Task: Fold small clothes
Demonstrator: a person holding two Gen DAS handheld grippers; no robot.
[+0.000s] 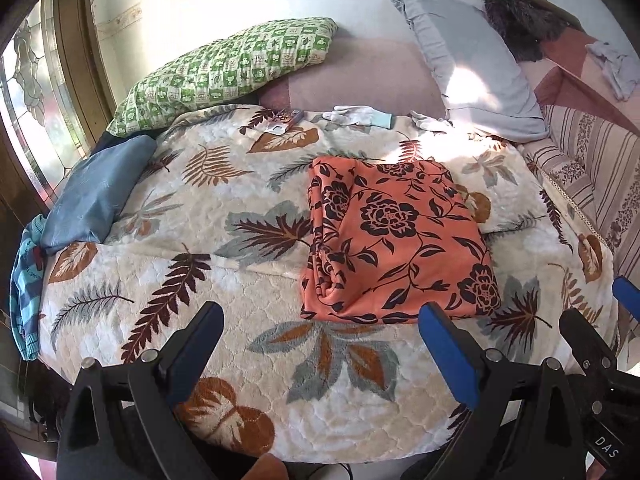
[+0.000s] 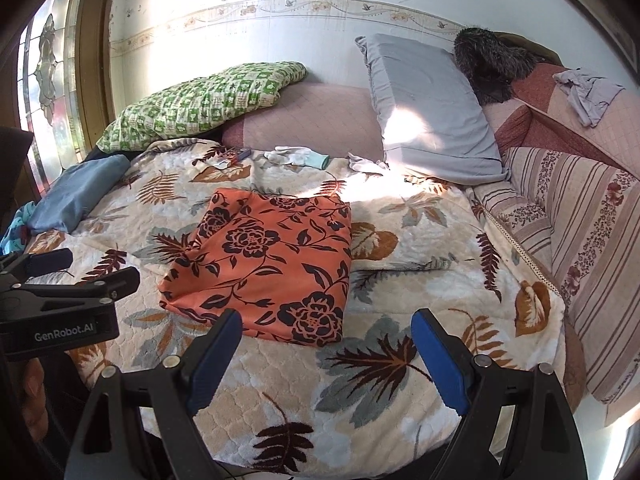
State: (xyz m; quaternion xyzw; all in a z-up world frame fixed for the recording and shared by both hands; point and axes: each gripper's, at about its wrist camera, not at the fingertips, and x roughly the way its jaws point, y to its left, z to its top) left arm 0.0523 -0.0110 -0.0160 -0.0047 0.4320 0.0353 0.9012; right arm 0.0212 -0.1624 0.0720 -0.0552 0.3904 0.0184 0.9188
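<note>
Left gripper (image 1: pixel 320 344): jaws spread wide, nothing between them, hovering above the near edge of the leaf-patterned blanket (image 1: pixel 248 344). Its blue-lined fingers (image 1: pixel 448 356) frame bare blanket; the right-hand finger tip sits just short of the near hem of the folded orange floral garment (image 1: pixel 396 248).

Right gripper (image 2: pixel 326 356): jaws likewise spread wide and empty, held above the same near strip of blanket. In the left wrist view it appears at the far right edge, close beside the left unit; in the right wrist view the left unit appears at the left edge.

The garment lies folded into a rough rectangle at the blanket's middle, flat on top, with a bunched, rolled fold along its left side. Bare blanket surrounds it on all four sides; the widest bare stretch is to its left and toward the grippers.

Left margin: a blue cushion (image 1: pixel 96 196) rests at the blanket's edge, with a turquoise striped cloth (image 1: pixel 26 280) hanging over the bedside next to it. Right margin: the blanket ends against a striped floral cushion (image 2: pixel 580 248).

Farther back, near the blanket's far edge: a small packet (image 1: pixel 286 120), a white glove (image 1: pixel 360 116) with a teal cuff, and a second white cloth piece just beside the grey pillow (image 1: pixel 476 68). A green checked pillow (image 1: pixel 228 68) leans at the back left. A dark furry item (image 2: pixel 492 64) and a crumpled pale cloth (image 2: pixel 588 96) lie at the far right, against the wall
</note>
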